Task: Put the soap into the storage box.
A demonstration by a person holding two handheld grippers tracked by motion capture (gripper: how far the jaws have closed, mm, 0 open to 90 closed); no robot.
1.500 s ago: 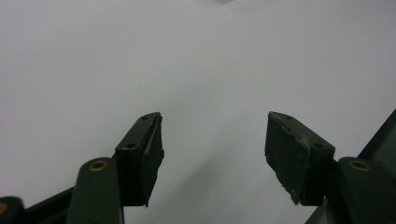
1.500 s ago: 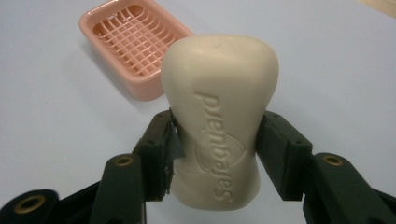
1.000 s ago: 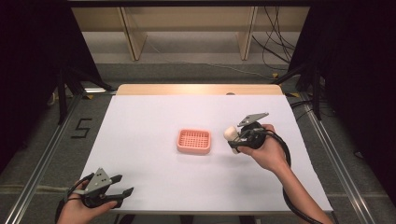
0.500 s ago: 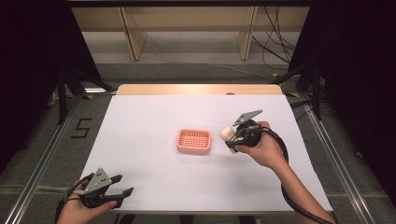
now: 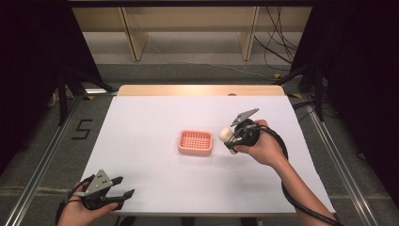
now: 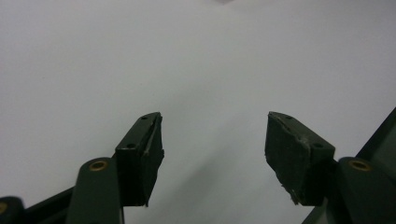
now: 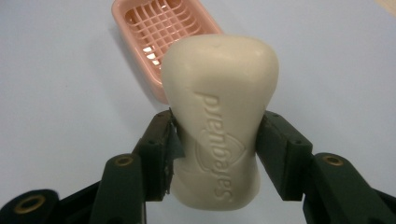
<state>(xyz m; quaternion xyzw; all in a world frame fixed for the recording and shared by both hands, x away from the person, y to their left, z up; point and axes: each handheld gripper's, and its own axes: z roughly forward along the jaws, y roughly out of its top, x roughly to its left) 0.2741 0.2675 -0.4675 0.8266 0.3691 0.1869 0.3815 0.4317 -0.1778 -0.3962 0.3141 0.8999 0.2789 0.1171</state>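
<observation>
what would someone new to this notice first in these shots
The cream bar of soap clamped between the jaws of the right gripper, held above the white table just right of the pink soap dish at its middle. Next, the left gripper at the table's near left corner, jaws open with nothing between them.

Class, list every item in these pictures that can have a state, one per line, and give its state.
Soap bar: clamped between the jaws of the right gripper, lifted off the table.
Soap dish: empty, upright on the white table.
Right gripper: shut on the soap bar, just right of the dish.
Left gripper: jaws open, holding nothing, near the table's front left edge.
</observation>
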